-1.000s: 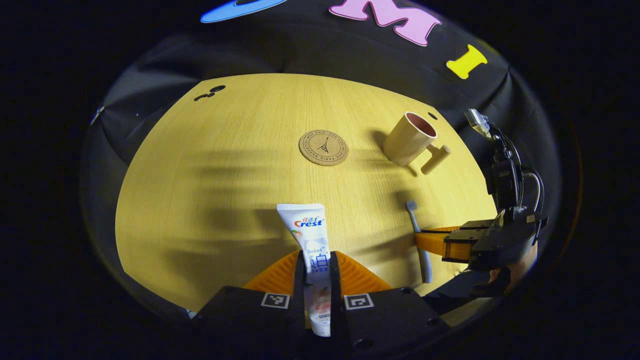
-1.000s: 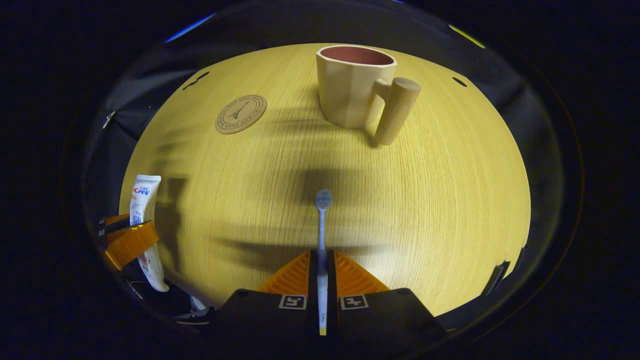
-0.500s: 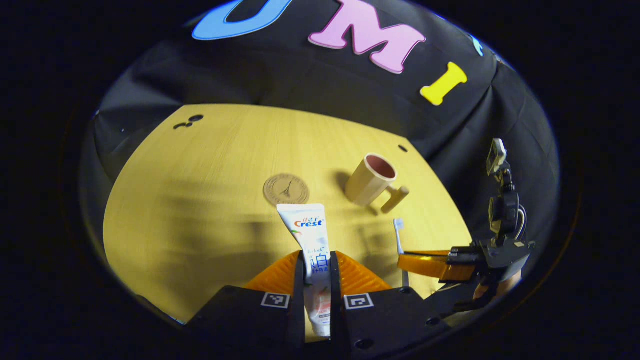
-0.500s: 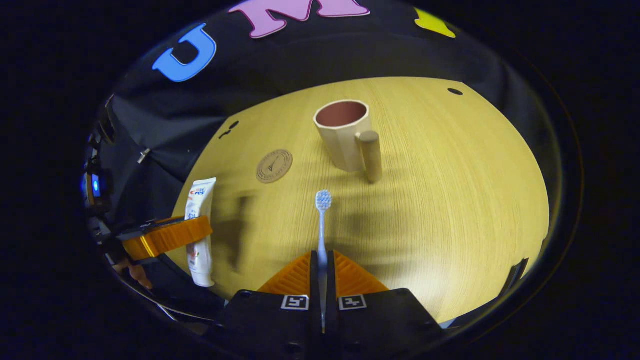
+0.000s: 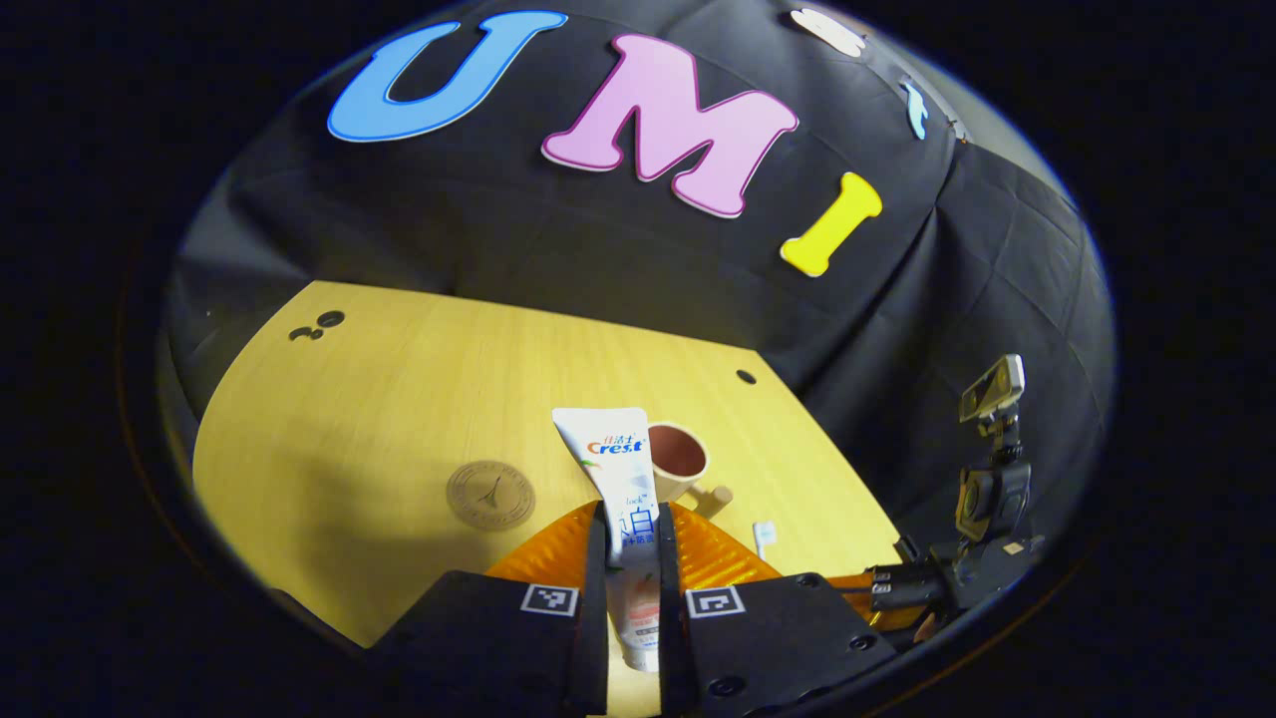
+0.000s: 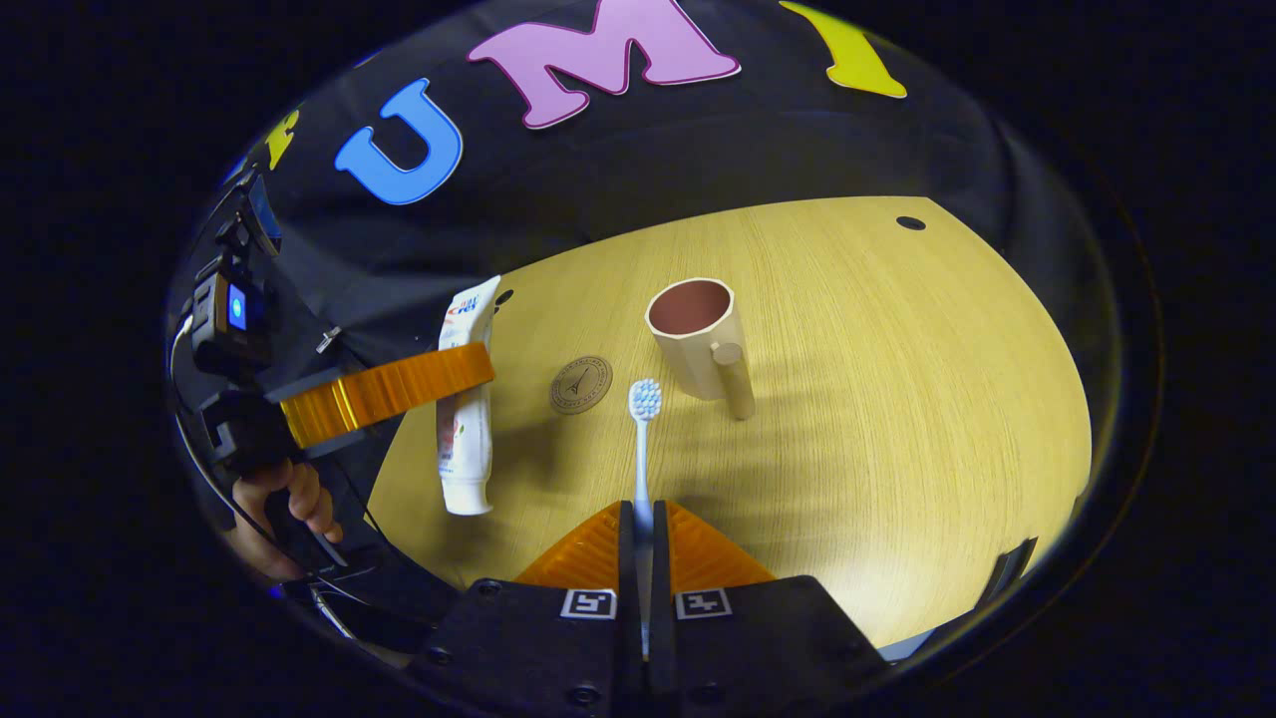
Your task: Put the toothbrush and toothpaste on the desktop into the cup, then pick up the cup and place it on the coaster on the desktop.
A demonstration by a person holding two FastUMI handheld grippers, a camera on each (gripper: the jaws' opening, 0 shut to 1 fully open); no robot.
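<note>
So the toothpaste (image 5: 620, 469) is clamped between the left gripper (image 5: 632, 543) fingers, flat crimped end pointing away from the camera and cap end down near the gripper body. A second ago it was lying low over the desktop (image 5: 399, 399); now it's lifted well clear, with way more of the booth wall in the left gripper view and the cup (image 5: 678, 461) peeking out right behind the tube's top edge instead of sitting off to the right.

Same story for the toothbrush (image 6: 642, 439): the right gripper (image 6: 643, 529) has both fingers pressed on its handle, bristle head sticking forward, and it has come up off the table too. The cup (image 6: 698, 339) looked big and close a second ago and is now smaller and further below.

The right gripper view gives the side-on look at the other gripper with the tube hanging through it, cap down, above the table's left edge, plus the hand (image 6: 284, 499) holding it. The left gripper view just catches the toothbrush head (image 5: 764, 536) low on the right.

Count: one toothpaste, one toothbrush, one cup standing upright with its handle toward the cameras, one round coaster (image 6: 581, 384) just left of the cup with nothing on it. Two grippers, both loaded.
</note>
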